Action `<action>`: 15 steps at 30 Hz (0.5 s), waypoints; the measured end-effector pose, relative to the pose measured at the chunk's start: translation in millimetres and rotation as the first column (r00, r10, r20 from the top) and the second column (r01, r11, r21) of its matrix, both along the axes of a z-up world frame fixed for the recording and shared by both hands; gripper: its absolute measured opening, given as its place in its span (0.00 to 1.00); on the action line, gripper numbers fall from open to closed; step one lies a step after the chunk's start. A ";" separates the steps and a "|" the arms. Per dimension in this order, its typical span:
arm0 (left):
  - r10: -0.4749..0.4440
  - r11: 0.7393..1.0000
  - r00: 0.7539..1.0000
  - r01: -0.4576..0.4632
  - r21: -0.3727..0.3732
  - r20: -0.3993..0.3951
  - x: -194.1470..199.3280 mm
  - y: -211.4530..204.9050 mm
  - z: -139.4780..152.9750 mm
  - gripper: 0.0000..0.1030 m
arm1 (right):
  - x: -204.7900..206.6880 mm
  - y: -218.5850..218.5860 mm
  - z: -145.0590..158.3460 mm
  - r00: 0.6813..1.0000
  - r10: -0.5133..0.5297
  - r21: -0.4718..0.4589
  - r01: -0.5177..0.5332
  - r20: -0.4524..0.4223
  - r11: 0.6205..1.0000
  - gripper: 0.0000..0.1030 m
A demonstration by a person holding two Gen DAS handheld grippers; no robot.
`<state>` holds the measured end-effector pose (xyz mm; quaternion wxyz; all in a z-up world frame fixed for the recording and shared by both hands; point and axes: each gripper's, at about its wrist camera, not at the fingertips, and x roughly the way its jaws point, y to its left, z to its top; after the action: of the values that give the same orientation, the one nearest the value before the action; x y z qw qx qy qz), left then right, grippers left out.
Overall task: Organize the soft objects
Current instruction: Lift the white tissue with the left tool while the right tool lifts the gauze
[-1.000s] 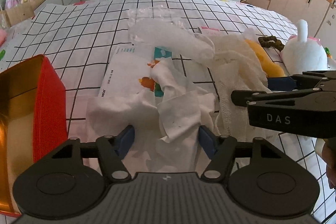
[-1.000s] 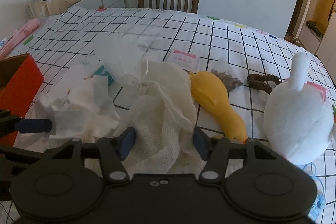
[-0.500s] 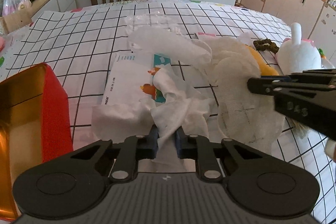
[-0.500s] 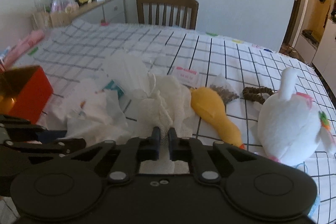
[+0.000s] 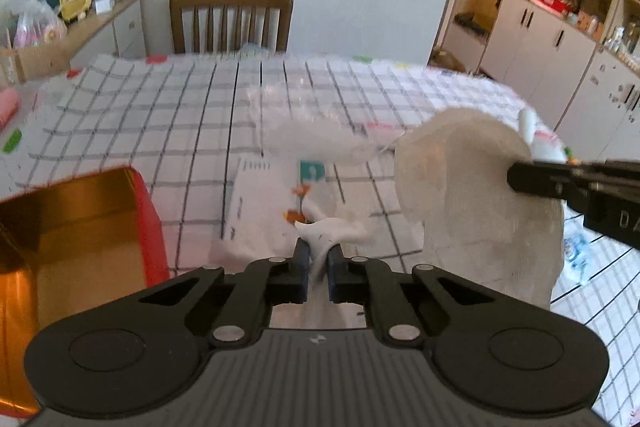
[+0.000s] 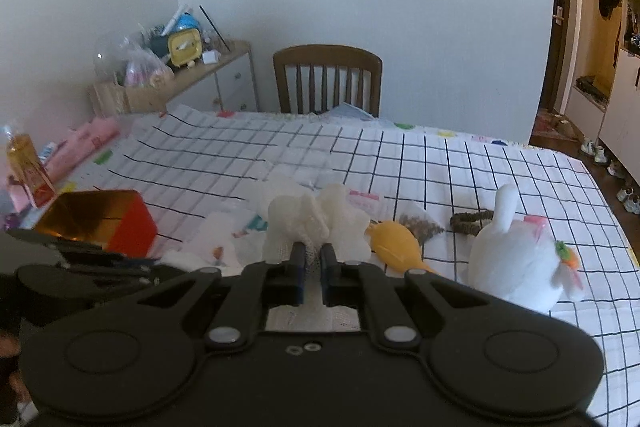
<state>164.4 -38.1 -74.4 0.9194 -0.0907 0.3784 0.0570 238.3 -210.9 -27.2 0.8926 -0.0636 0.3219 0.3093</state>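
My left gripper (image 5: 318,251) pinches a crumpled white tissue (image 5: 336,229), its jaws closing the last bit with the pads pressing on it, lifted above the wipes pack (image 5: 260,211). My right gripper (image 6: 310,255) is shut on a cream gauze cloth (image 6: 320,219), which bunches above the pads and hangs clear of the table. In the left wrist view that gauze cloth (image 5: 460,187) droops from the right gripper (image 5: 514,179) at the right. A red box (image 5: 80,227) with a gold inside stands open at the left, also seen as the red box (image 6: 128,223).
On the checked tablecloth (image 6: 440,167) lie a yellow rubber toy (image 6: 394,241), a white plush bunny (image 6: 516,259), a brown hair tie (image 6: 470,219) and a clear plastic bag (image 5: 296,107). A wooden chair (image 5: 230,19) stands behind the table. A cluttered sideboard (image 6: 192,75) is at left.
Both grippers went from open to shut, the left on the tissue and the right on the gauze cloth. Both then rose, lifting their pieces off the table.
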 end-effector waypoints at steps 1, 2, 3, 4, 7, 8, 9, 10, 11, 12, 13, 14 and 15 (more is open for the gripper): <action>-0.003 1.000 1.000 0.003 -0.002 0.011 -2.7 1.7 5.6 0.08 | -2.7 -2.2 4.5 1.000 0.002 0.012 -0.002 -0.005 1.000 0.07; -0.005 1.000 1.000 0.005 -0.006 0.020 -5.9 4.2 12.1 0.08 | -5.6 -4.1 8.6 1.000 0.007 0.022 -0.007 -0.007 1.000 0.07; -0.008 1.000 1.000 0.008 -0.009 0.029 -8.0 5.7 17.5 0.08 | -8.9 -5.1 11.5 1.000 0.011 0.025 -0.011 -0.004 1.000 0.07; -0.011 1.000 0.999 0.011 -0.011 0.039 -11.0 7.9 23.2 0.08 | -12.1 -6.0 16.0 1.000 0.016 0.027 -0.016 0.001 1.000 0.07; -0.016 1.000 0.998 0.016 -0.009 0.066 -18.5 14.1 39.4 0.08 | -19.2 -6.4 26.6 1.000 0.030 0.037 -0.030 0.002 0.999 0.07; -0.013 1.000 0.997 0.014 -0.010 0.072 -20.7 17.1 44.7 0.08 | -21.3 -6.4 30.1 0.999 0.035 0.042 -0.035 -0.002 0.999 0.07; -0.011 1.000 0.997 0.013 -0.016 0.080 -23.0 20.6 50.8 0.08 | -23.4 -6.2 32.7 0.999 0.039 0.048 -0.039 -0.005 0.998 0.07; -0.010 1.000 0.996 0.011 -0.020 0.091 -25.8 23.3 56.2 0.08 | -25.8 -5.3 36.1 0.999 0.045 0.054 -0.045 -0.007 0.998 0.07; -0.008 1.000 0.995 0.010 -0.019 0.103 -28.2 26.8 61.6 0.08 | -28.3 -4.3 38.5 0.999 0.050 0.057 -0.049 -0.006 0.997 0.07; -0.007 1.000 0.993 0.009 -0.017 0.117 -31.0 30.8 67.7 0.08 | -31.6 -2.9 41.3 0.999 0.054 0.061 -0.054 -0.003 0.997 0.07; -0.007 1.000 0.992 0.009 -0.017 0.124 -33.1 33.6 71.5 0.08 | -34.5 -0.6 44.6 0.998 0.061 0.062 -0.061 0.006 0.996 0.07; -0.008 1.000 0.991 0.011 -0.018 0.131 -35.5 37.0 75.3 0.08 | -37.5 1.2 47.5 0.998 0.065 0.060 -0.066 0.018 0.996 0.07; -0.010 1.000 0.991 0.012 -0.013 0.134 -38.3 38.9 77.0 0.08 | -39.9 2.3 50.0 0.997 0.067 0.058 -0.069 0.027 0.996 0.07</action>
<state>126.1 0.8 2.6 0.9423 -0.0987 0.3170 0.0431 198.4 -208.6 22.8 0.8870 -0.0520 0.2991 0.3480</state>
